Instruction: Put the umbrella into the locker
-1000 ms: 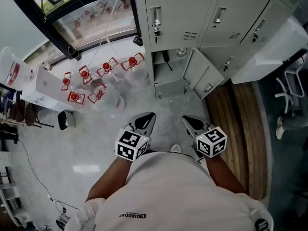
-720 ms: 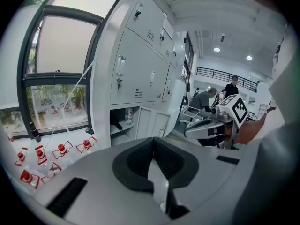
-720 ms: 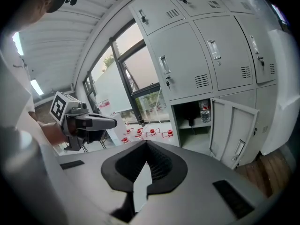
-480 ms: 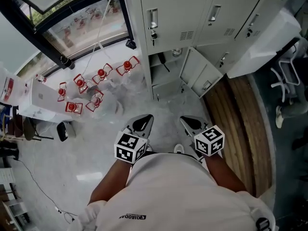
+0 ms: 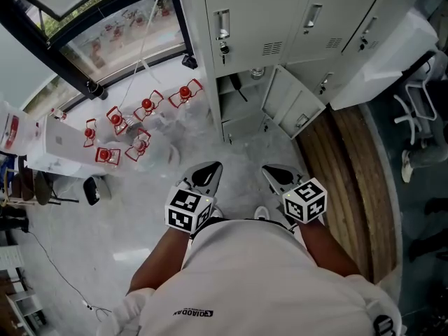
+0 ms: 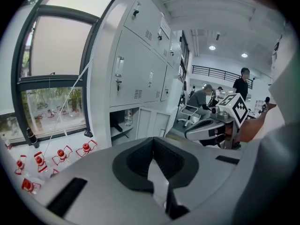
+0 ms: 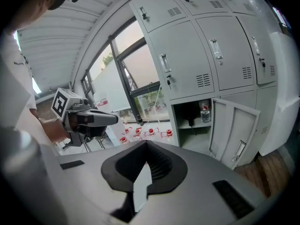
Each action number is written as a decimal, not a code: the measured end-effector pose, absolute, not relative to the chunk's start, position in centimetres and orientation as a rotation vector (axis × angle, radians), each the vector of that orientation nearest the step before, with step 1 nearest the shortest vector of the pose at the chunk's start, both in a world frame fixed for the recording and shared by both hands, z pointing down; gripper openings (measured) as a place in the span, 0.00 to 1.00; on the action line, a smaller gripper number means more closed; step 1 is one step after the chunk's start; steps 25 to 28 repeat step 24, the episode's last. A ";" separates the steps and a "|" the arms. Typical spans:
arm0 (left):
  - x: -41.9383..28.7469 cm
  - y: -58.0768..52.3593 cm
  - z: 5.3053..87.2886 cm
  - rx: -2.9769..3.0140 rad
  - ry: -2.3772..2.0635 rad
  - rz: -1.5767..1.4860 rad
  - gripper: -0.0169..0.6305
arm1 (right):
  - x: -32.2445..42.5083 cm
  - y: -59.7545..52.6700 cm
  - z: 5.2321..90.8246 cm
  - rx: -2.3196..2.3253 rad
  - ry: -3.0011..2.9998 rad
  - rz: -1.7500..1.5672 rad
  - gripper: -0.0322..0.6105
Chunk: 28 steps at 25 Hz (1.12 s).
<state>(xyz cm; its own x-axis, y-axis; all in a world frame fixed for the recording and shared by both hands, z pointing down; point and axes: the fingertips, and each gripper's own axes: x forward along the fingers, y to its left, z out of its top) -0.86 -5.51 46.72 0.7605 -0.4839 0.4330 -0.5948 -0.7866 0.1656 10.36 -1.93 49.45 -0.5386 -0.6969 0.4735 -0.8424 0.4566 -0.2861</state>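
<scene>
A bank of grey lockers [image 5: 280, 19] fills the far side, with a large dark-framed window [image 5: 105, 33] to its left. Pale polished floor [image 5: 105, 215] covers the middle, and a wooden strip [image 5: 350, 187] runs down the right. The person's white shirt [image 5: 259, 278] occupies the near edge. One lower compartment, the open locker [image 5: 241, 121], has its door [image 5: 290, 110] swung out to the right. A cluster of small red-topped items [image 5: 140, 128] sits on the floor below the window, left of the open locker. The left gripper [image 5: 212, 170] and the right gripper [image 5: 271, 173] are held side by side, near the person and well apart from the lockers, both pointing towards the open compartment. Each gripper view shows its jaws closed together with nothing between them. A dark object on the locker shelf appears to be the folded umbrella [image 7: 190, 112], inside the compartment and just left of a clear bottle [image 7: 204, 113]; its identity cannot be fully confirmed at this size.
</scene>
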 end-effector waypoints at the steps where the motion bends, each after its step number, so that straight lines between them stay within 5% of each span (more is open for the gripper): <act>1: -0.9 -5.5 46.8 2.661 -0.836 0.538 0.05 | 10.4 -2.0 49.5 1.315 -2.420 0.716 0.11; 28: -1.4 -5.0 46.4 2.661 -0.854 0.512 0.05 | 9.9 -2.1 49.5 1.306 -2.412 0.698 0.11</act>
